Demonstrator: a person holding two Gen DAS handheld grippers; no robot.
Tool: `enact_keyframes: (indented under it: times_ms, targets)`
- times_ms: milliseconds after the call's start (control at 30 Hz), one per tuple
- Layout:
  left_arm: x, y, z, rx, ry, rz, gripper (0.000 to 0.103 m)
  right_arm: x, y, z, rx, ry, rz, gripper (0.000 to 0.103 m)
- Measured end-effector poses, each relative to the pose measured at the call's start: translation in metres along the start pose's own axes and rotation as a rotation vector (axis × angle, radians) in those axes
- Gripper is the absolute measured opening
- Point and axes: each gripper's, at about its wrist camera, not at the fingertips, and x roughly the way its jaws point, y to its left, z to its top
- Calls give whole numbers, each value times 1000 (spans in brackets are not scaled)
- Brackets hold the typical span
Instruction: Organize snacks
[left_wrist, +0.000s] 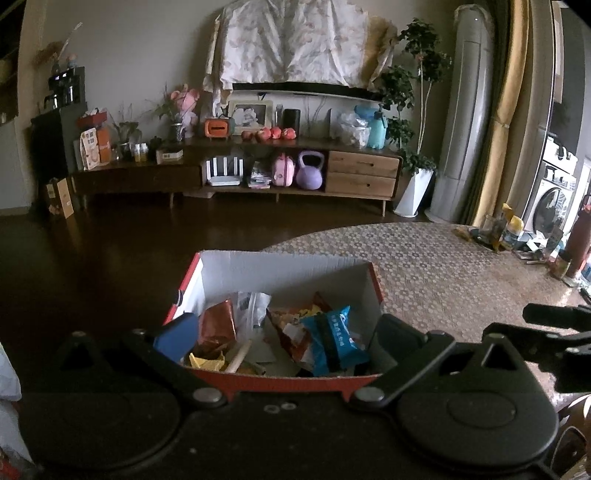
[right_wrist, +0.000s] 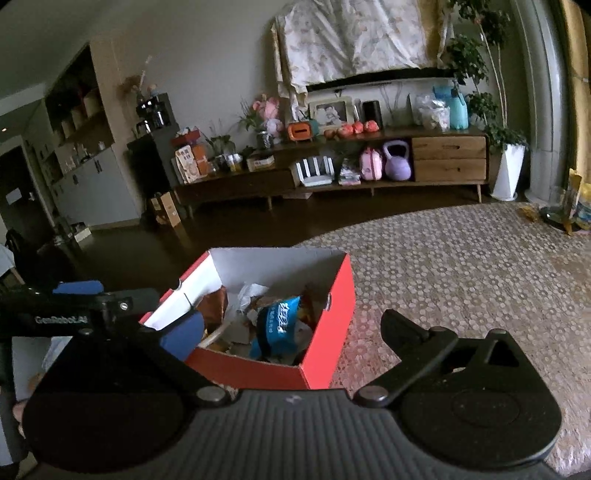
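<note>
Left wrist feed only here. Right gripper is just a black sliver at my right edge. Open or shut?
Observer: Open. The right gripper has its jaws spread wide and the pads press on nothing.
Operator: Where are its fingers relative to the box?
Observer: In the right wrist view its blue-padded finger lines up with the near left corner of the red box; I cannot tell if it touches. The other finger is outside the box, over the patterned tablecloth.
Operator: Anything on the box's right outer wall?
Observer: It is plain red, with a small handle slot near its top edge.
</note>
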Motion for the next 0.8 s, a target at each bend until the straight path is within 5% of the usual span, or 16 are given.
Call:
enact_keyframes:
  times_ms: [800]
  targets:
    - [-13, 2, 0, -29, 40, 12, 103, -10, 3, -4, -18, 26, -19, 103]
